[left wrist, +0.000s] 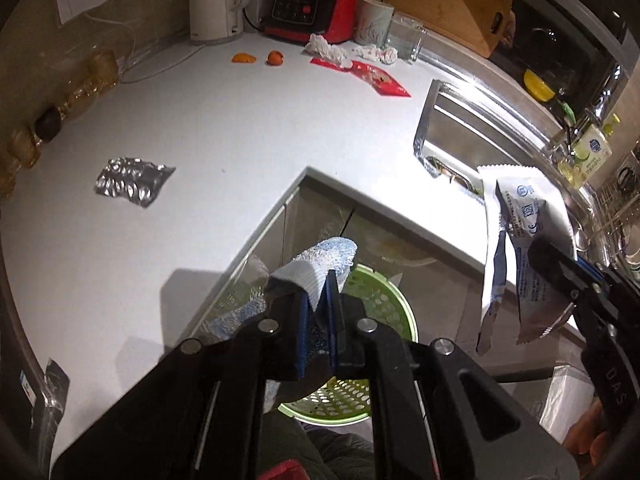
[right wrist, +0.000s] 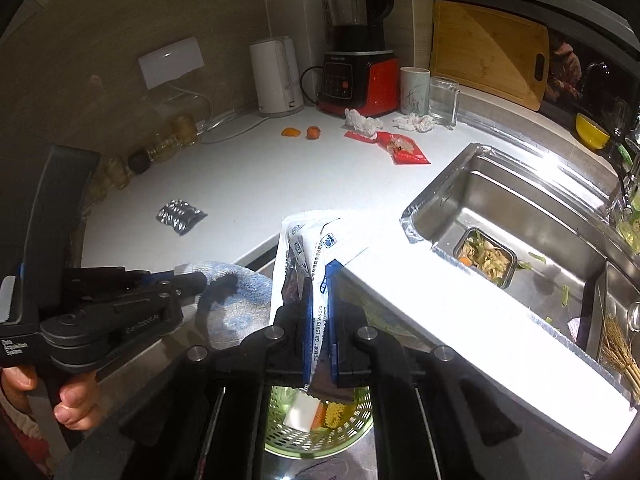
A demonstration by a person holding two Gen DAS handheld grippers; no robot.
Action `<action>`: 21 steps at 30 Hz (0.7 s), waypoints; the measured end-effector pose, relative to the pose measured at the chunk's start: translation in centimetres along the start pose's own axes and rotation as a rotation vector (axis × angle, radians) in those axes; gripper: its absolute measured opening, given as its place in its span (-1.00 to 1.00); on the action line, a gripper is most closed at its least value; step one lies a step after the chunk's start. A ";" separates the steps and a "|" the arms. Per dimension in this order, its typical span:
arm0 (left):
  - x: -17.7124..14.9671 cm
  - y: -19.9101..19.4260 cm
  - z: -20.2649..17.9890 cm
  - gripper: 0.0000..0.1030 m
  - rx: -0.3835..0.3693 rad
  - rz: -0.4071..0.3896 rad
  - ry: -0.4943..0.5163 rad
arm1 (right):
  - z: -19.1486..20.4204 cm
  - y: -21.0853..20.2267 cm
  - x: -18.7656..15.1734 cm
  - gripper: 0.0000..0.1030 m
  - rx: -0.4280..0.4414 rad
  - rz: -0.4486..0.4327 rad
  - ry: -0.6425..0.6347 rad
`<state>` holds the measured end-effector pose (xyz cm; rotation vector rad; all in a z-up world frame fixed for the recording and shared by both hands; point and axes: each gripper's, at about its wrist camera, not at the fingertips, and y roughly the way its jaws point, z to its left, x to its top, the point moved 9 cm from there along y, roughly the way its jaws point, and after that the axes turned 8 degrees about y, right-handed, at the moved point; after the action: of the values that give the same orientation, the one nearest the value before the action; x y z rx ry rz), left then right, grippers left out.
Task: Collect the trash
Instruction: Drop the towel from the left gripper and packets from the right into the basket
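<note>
My left gripper (left wrist: 320,280) is shut on a blue-and-white mesh cloth (left wrist: 320,258), held out past the counter's edge over a green perforated basket (left wrist: 380,296) on the floor. My right gripper (right wrist: 320,280) is shut on a white wrapper with blue print (right wrist: 308,240), above the same green basket (right wrist: 320,436), which holds a few scraps. Each view shows the other tool: the right gripper (left wrist: 536,248) with its wrapper (left wrist: 520,216), and the left gripper (right wrist: 200,278) with its cloth (right wrist: 240,300). A silver foil pack (right wrist: 182,216), a red wrapper (right wrist: 404,148), crumpled tissues (right wrist: 362,120) and orange peels (right wrist: 290,132) lie on the white counter.
A steel sink (right wrist: 540,216) at the right holds a container of food scraps (right wrist: 486,256). A white kettle (right wrist: 276,76), red blender (right wrist: 356,80), cup (right wrist: 414,90), glass (right wrist: 442,100) and cutting board (right wrist: 488,48) line the back wall. Jars (left wrist: 92,76) stand at the left.
</note>
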<state>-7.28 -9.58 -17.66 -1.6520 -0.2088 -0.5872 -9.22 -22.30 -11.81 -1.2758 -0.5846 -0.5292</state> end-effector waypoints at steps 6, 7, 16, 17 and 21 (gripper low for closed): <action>-3.8 3.2 -1.3 -0.80 -0.014 0.086 0.008 | -0.6 0.6 -3.1 -0.85 0.006 0.058 0.008; -4.1 3.4 -1.5 -0.69 -0.012 0.093 0.016 | -0.7 0.7 -3.5 -0.85 0.010 0.067 0.009; -3.4 1.2 -1.4 0.16 0.042 0.055 0.016 | -0.7 1.3 -4.8 -0.85 0.038 0.094 -0.013; -3.2 0.8 -1.2 0.20 0.050 0.048 0.010 | -0.7 1.4 -5.0 -0.84 0.041 0.097 -0.020; -2.5 -0.5 -0.3 0.33 0.088 0.018 -0.012 | -0.3 2.4 -6.2 -0.79 0.058 0.130 -0.077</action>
<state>-9.65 -9.28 -18.44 -1.5708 -0.2258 -0.5472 -12.25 -21.78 -17.73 -1.2737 -0.5732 -0.3544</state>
